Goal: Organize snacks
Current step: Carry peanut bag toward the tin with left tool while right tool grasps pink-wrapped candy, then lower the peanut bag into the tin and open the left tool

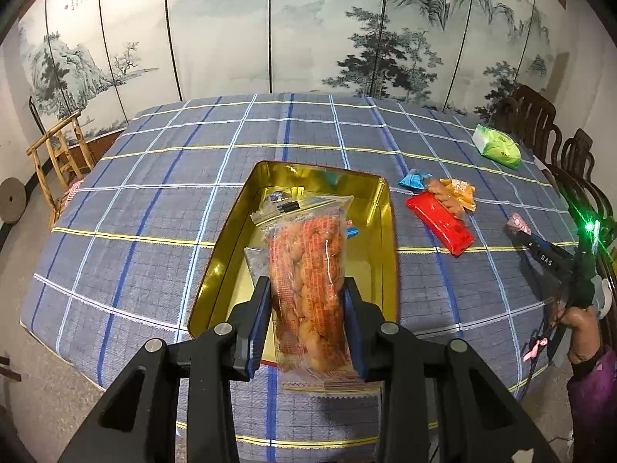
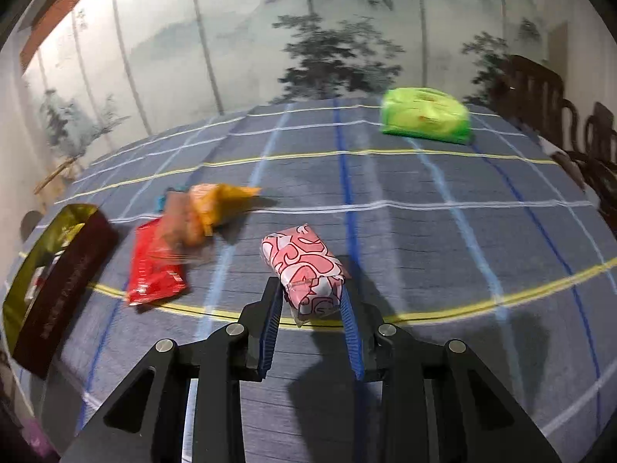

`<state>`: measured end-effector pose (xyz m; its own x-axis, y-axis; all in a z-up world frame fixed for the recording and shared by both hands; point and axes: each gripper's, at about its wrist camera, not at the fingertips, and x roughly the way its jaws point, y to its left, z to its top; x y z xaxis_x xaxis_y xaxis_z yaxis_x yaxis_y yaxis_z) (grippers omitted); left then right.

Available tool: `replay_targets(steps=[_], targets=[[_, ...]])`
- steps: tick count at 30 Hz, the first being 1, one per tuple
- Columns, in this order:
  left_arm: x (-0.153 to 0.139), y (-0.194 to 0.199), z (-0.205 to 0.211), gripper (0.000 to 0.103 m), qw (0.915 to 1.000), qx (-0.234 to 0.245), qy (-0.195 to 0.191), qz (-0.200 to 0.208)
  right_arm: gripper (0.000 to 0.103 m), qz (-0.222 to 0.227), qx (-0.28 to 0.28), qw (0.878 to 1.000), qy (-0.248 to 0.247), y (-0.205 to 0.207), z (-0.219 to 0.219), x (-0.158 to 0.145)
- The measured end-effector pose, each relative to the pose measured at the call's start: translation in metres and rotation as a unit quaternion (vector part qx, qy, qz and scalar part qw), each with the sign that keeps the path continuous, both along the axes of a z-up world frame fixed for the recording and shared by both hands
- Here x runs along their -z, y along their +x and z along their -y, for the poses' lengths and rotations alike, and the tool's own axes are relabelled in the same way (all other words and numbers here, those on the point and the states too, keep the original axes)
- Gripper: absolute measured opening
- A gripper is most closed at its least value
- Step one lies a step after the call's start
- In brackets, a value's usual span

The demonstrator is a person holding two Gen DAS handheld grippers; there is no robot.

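My left gripper (image 1: pixel 306 289) is shut on a clear bag of orange twisted snacks (image 1: pixel 308 270) and holds it over the open gold tin (image 1: pixel 385 231), which has a few small packets inside. My right gripper (image 2: pixel 311 289) is shut on a pink-and-white patterned packet (image 2: pixel 302 262) above the tablecloth; it also shows in the left wrist view (image 1: pixel 518 227). A red packet (image 1: pixel 439 223) (image 2: pixel 152 266), an orange packet (image 1: pixel 459 189) (image 2: pixel 219 200), a brownish snack bag (image 2: pixel 181 220) and a blue packet (image 1: pixel 412 179) lie right of the tin (image 2: pixel 61 289).
A green tissue pack (image 1: pixel 497 144) (image 2: pixel 426 115) lies at the far right of the checked blue tablecloth (image 1: pixel 154 212). Dark wooden chairs (image 1: pixel 540 123) stand at the right edge, a bamboo chair (image 1: pixel 58 154) at the left. A painted screen stands behind.
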<state>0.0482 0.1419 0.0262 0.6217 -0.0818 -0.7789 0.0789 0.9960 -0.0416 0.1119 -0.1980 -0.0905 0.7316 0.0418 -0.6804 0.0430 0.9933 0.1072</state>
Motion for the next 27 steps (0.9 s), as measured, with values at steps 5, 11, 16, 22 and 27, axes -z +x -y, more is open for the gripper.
replay_targets(steps=[5,11,16,22,27], targets=[[0.006,0.007,0.001,0.032,1.0,0.004,0.004,0.0,0.031,-0.015,0.021,1.0,-0.005,0.006,0.006,0.003],[0.012,0.021,0.006,0.032,0.9997,0.02,0.015,0.003,0.031,-0.032,0.039,0.999,0.003,0.011,0.014,0.008],[0.018,0.036,0.018,0.032,0.999,0.036,0.025,0.008,0.031,-0.039,0.047,0.998,0.008,0.013,0.017,0.01],[0.028,0.054,0.031,0.032,0.9982,0.046,0.037,0.006,0.031,-0.044,0.047,0.998,0.0,0.015,0.014,0.011],[0.034,0.063,0.041,0.032,0.9973,0.055,0.049,0.008,0.031,-0.045,0.046,0.998,-0.002,0.016,0.013,0.012]])
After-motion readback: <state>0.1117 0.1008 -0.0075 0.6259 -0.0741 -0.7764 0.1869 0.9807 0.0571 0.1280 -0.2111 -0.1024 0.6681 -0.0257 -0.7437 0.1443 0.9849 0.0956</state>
